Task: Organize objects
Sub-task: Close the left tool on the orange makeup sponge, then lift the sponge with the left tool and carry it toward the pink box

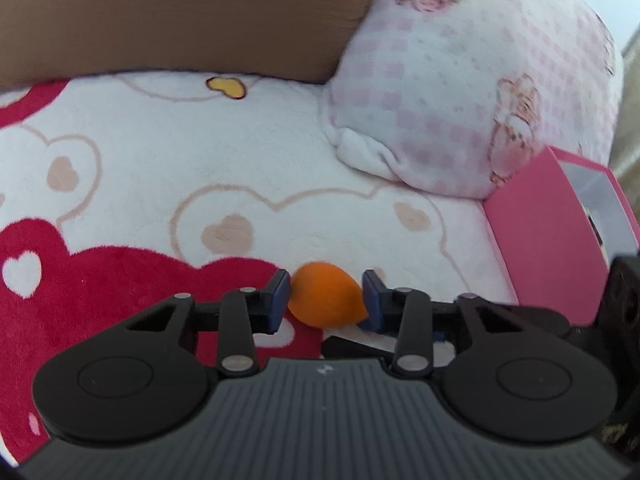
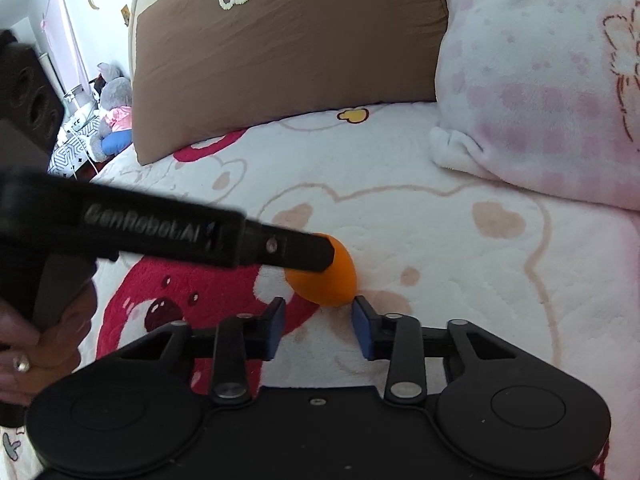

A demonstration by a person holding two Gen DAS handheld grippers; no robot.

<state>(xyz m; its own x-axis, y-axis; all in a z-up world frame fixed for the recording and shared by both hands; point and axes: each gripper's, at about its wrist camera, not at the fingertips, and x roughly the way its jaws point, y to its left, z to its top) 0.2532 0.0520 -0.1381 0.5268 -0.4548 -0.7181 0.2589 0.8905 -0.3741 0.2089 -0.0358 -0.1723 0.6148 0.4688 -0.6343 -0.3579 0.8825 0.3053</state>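
orange teardrop sponge (image 1: 326,295), tip rightward, on plush blanket (image 1: 240,152)

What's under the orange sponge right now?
The orange sponge, pinched by the left gripper, sits over the bear-print blanket. Whether it touches is hidden.

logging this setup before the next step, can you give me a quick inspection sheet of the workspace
surface: fleece blanket with red bear print, covering a bed
job's things: orange teardrop sponge; pink box at the right edge
clutter: checked pink pillow, brown cushion
grippers: left gripper jaws closed on the sponge; right gripper jaws apart, holding nothing, just short of the sponge
cables: white cord by the floor, far left
surroundings: grey plush toy beside the bed
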